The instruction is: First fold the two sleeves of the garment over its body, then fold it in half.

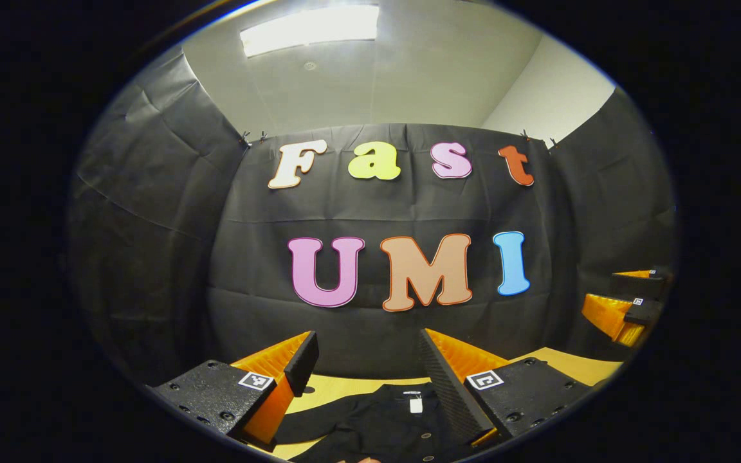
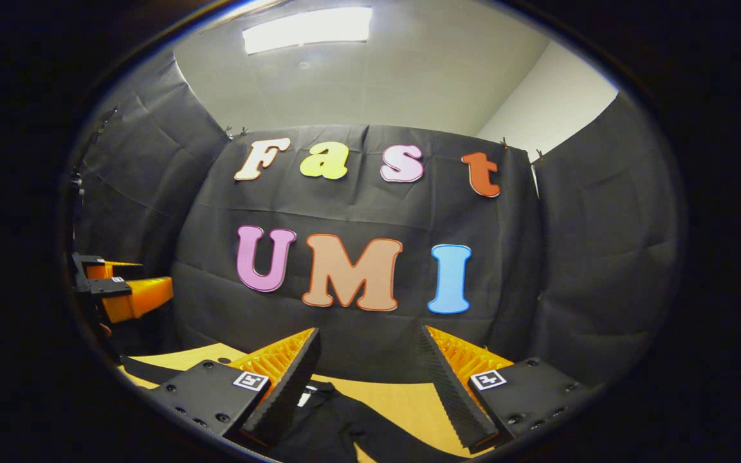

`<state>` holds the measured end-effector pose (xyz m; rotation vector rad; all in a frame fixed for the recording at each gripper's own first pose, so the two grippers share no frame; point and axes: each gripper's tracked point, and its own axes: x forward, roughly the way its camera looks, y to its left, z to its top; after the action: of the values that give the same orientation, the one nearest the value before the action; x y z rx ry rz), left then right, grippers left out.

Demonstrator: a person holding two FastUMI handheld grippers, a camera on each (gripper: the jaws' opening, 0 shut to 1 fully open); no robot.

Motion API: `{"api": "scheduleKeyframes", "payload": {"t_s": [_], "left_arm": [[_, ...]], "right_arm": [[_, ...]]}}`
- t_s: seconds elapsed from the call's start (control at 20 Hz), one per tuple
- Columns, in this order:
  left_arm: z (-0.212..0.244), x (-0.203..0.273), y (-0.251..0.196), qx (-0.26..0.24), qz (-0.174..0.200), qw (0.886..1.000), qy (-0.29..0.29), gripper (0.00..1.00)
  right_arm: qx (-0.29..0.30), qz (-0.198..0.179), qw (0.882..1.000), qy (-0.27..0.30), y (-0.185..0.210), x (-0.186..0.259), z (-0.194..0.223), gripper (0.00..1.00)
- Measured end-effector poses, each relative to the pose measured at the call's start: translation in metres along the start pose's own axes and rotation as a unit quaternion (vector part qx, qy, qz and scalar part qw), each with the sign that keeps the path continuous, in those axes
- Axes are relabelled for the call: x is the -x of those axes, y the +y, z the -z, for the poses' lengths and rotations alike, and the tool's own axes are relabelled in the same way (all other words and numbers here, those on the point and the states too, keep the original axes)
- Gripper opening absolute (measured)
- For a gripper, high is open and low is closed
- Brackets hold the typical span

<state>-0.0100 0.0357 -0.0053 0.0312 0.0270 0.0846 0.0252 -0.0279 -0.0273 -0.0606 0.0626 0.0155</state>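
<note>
A black garment [image 1: 383, 421] lies flat on a light wooden table [image 1: 338, 387], collar and a small white tag toward the far wall. My left gripper [image 1: 367, 350] hangs above it, open, nothing between its fingers. In the right gripper view the same garment [image 2: 338, 424] spreads below my right gripper [image 2: 368, 347], a sleeve running toward the lower right. That gripper is open and holds nothing too. The right gripper [image 1: 631, 302] shows at the far right of the left gripper view, and the left gripper [image 2: 116, 289] at the far left of the right gripper view.
The black cloth wall [image 1: 409, 206] stands close behind the table's far edge and wraps around both sides. Bare table top [image 2: 402, 402] shows between the garment and the wall.
</note>
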Motion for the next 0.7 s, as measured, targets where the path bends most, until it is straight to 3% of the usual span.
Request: {"api": "scheduleKeyframes", "payload": {"t_s": [0.2, 0.45, 0.7], "left_arm": [[0.0, -0.002, -0.011, 0.002, 0.005, 1.0, 0.001, 0.93], [0.001, -0.001, -0.023, 0.002, 0.012, 1.0, 0.001, 0.93], [0.001, 0.001, -0.034, 0.001, 0.011, 1.0, 0.001, 0.93]], "right_arm": [[0.019, 0.038, 0.999, 0.023, -0.042, -0.007, 0.019, 0.99], [0.031, 0.052, 0.994, 0.092, -0.079, -0.011, 0.069, 0.99], [0.011, 0.073, 0.972, 0.222, -0.119, -0.001, 0.156, 0.98]]}}
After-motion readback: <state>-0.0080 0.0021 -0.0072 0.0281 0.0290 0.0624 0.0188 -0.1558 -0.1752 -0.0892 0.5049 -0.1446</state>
